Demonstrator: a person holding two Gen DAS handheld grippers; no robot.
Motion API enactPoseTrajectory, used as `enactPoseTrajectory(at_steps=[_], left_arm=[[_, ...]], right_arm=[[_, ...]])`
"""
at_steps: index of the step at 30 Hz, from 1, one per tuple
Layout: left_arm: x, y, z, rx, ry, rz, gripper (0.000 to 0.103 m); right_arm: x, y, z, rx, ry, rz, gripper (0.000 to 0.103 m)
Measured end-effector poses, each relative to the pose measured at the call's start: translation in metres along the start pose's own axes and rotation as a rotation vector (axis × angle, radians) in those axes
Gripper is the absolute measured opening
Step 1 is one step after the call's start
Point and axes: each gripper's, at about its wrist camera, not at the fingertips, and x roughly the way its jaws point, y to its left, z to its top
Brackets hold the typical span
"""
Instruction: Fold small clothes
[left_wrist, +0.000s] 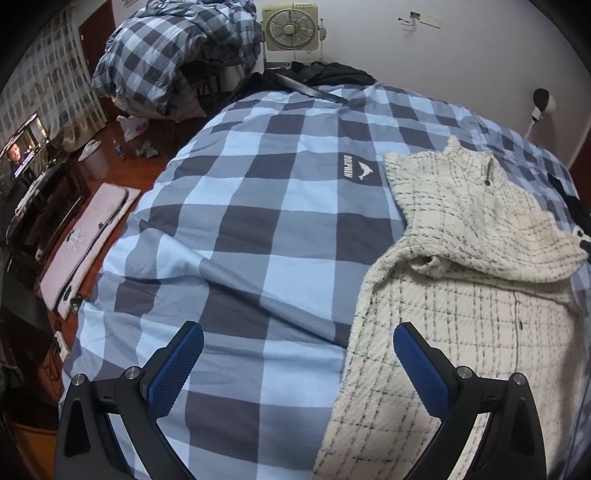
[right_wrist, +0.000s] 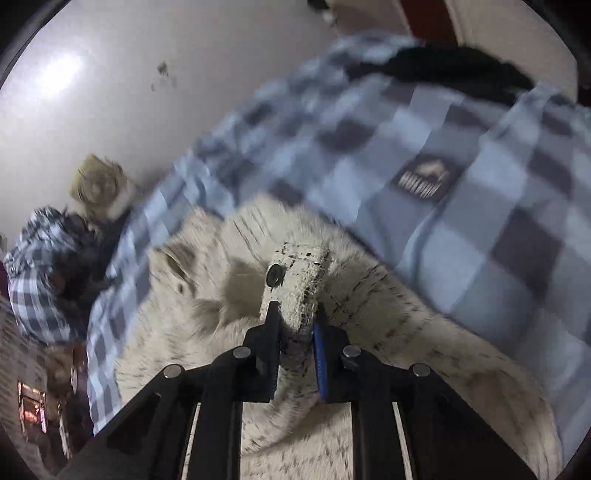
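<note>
A cream jacket with thin black checks (left_wrist: 472, 295) lies on the blue checked duvet (left_wrist: 258, 206) at the right of the left wrist view, one part folded over its body. My left gripper (left_wrist: 298, 334) is open above the duvet beside the jacket's left edge, nothing between its blue pads (left_wrist: 177, 365). In the blurred right wrist view my right gripper (right_wrist: 295, 314) is shut on a bunched end of the cream jacket (right_wrist: 299, 273), which carries a dark round button (right_wrist: 274, 275) and rises above the rest of the garment.
A heaped checked quilt (left_wrist: 173, 55) and a box fan (left_wrist: 290, 26) stand beyond the bed's far end. Left of the bed lie a pink mat (left_wrist: 85, 240), a bin (left_wrist: 94, 158) and a lit screen (left_wrist: 22, 147). A dark garment (right_wrist: 454, 70) lies on the duvet (right_wrist: 480, 206).
</note>
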Motion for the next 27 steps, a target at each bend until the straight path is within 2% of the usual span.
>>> enactPoseTrajectory(at_steps=[1, 3, 4, 5, 6, 7, 8, 9, 10, 11, 12, 13, 16, 17, 19, 21, 22, 24, 25, 27], left_arm=[[-0.001, -0.001, 0.000, 0.003, -0.003, -0.001, 0.103], [-0.002, -0.001, -0.001, 0.002, -0.001, -0.004, 0.103], [-0.003, 0.000, -0.001, -0.002, 0.001, -0.009, 0.103], [-0.003, 0.000, -0.001, -0.004, 0.001, -0.013, 0.103], [-0.003, 0.000, -0.001, -0.006, 0.001, -0.017, 0.103], [-0.003, 0.000, -0.001, -0.005, 0.001, -0.018, 0.103], [-0.003, 0.000, -0.001, -0.003, 0.001, -0.017, 0.103], [-0.003, -0.001, -0.001, -0.001, -0.001, -0.016, 0.103], [-0.003, -0.002, 0.000, 0.001, -0.001, -0.018, 0.103], [-0.002, -0.003, 0.000, 0.003, 0.000, -0.020, 0.103], [-0.002, -0.004, -0.001, 0.006, 0.001, -0.021, 0.103], [-0.002, -0.006, -0.001, 0.012, 0.001, -0.020, 0.103], [-0.001, -0.009, -0.003, 0.030, 0.002, -0.008, 0.103], [0.000, -0.009, -0.003, 0.034, 0.003, -0.003, 0.103], [0.002, -0.009, -0.004, 0.040, 0.007, 0.001, 0.103], [0.004, -0.010, -0.003, 0.041, 0.012, 0.004, 0.103], [0.005, -0.011, -0.002, 0.041, 0.012, 0.003, 0.103], [0.005, -0.014, -0.001, 0.050, 0.011, 0.004, 0.103], [0.005, -0.015, -0.001, 0.057, 0.010, 0.006, 0.103], [0.006, -0.019, -0.002, 0.076, 0.010, 0.016, 0.103]], right_arm=[[-0.007, 0.000, -0.003, 0.002, -0.008, 0.020, 0.014], [-0.009, -0.005, -0.012, -0.018, 0.046, -0.034, 0.033], [-0.006, -0.013, -0.018, -0.040, 0.095, -0.116, 0.056], [0.009, -0.012, -0.020, -0.058, 0.117, -0.197, 0.071], [0.010, -0.020, -0.023, -0.068, 0.129, -0.284, 0.071], [0.006, -0.033, -0.025, -0.056, 0.130, -0.408, 0.071], [0.005, -0.034, -0.026, -0.043, 0.118, -0.471, 0.071], [-0.007, -0.038, -0.025, -0.030, 0.064, -0.517, 0.071], [-0.020, -0.037, -0.023, -0.030, -0.006, -0.526, 0.071], [-0.028, -0.032, -0.021, -0.048, -0.068, -0.526, 0.072], [-0.028, -0.022, -0.018, -0.086, -0.092, -0.515, 0.073], [-0.023, -0.012, -0.015, -0.118, -0.074, -0.480, 0.075], [0.017, 0.017, -0.002, -0.189, 0.073, -0.281, 0.076], [0.029, 0.024, 0.005, -0.219, 0.101, -0.243, 0.076], [0.053, 0.032, 0.024, -0.232, 0.119, -0.246, 0.076], [0.069, 0.031, 0.037, -0.203, 0.154, -0.182, 0.076], [0.081, 0.031, 0.045, -0.180, 0.196, -0.157, 0.076], [0.095, 0.037, 0.045, -0.158, 0.272, -0.184, 0.075], [0.107, 0.037, 0.048, -0.140, 0.314, -0.204, 0.074], [0.113, 0.042, 0.040, -0.137, 0.342, -0.196, 0.063]])
